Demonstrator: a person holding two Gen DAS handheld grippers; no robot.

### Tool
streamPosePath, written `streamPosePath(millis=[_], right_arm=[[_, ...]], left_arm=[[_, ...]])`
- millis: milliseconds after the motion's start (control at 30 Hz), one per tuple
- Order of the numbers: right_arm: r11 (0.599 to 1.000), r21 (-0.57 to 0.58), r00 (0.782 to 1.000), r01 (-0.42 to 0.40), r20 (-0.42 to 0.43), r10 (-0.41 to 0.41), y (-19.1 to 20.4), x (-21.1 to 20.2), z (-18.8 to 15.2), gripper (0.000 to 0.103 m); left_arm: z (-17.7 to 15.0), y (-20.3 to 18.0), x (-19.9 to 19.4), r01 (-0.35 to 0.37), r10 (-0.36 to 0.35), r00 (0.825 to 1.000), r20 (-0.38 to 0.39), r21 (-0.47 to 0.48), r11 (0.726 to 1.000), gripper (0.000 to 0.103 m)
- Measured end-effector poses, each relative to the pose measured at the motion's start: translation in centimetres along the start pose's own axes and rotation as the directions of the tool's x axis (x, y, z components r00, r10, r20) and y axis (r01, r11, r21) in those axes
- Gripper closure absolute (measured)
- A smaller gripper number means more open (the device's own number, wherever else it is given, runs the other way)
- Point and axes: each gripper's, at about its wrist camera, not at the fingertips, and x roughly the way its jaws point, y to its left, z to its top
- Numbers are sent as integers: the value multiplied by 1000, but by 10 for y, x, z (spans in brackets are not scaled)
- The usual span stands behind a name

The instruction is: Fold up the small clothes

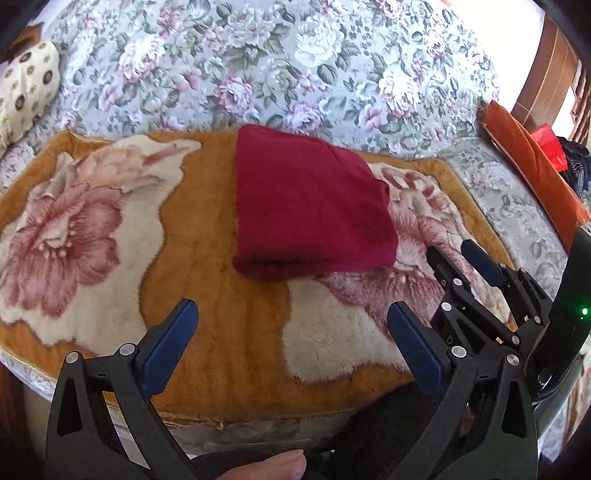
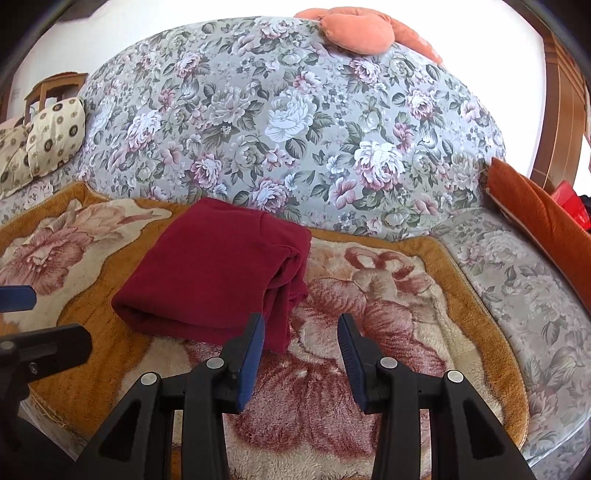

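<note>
**Resting folded: red cloth lies squared on the sofa mat, both grippers empty**

Lying in a compact, squared bundle, the red cloth [image 1: 310, 203] sits on the plush mat [image 1: 229, 332], toward its far edge and close against the floral sofa back [image 1: 295, 66]. Its near edge is a rounded fold and its layers stack on the right side, which suggests the folding is largely done; the flat, soft mat gives the bundle a level bed that keeps the fold from slipping.

The left gripper [image 1: 291, 325] hovers near and just left of the bundle with its jaws spread wide and nothing between them. The right gripper [image 2: 301, 343] hangs at the cloth's near right corner, jaws partly apart and likewise empty, not touching the fabric. Both being clear of the cloth reads as a release, or a pause before a final tidy.

The left wrist view shows the bundle's top as a clean rectangle, the right gripper [image 1: 465, 258] from the side, and the person's thumb [image 1: 273, 465] at the bottom edge. The right wrist view alone exposes the stacked, slightly uneven layers along the cloth's right edge [image 2: 288, 280], plus a peach cushion [image 2: 354, 33] atop the sofa back. A patterned pillow [image 2: 51, 136] lies far left and an orange cushion [image 2: 543, 218] far right.
</note>
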Motion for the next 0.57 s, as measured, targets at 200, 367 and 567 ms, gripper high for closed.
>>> streamPosePath(millis=[200,367,567], right_arm=[[1000,-20,1000,4,-1,-4,3,0,0,64],[1000,-17,1000,2,-1,-2,3,1,0,64],[1000,-19,1000,3,-1,-3,4,1,0,64]], left_arm=[[0,-8,4,-4,5,1000,-16,42,999,0],[-1,-14,4,-30,32,999,-19,90,996,0],[-2,-25,-5,-82,77,996,41,151,985,1]])
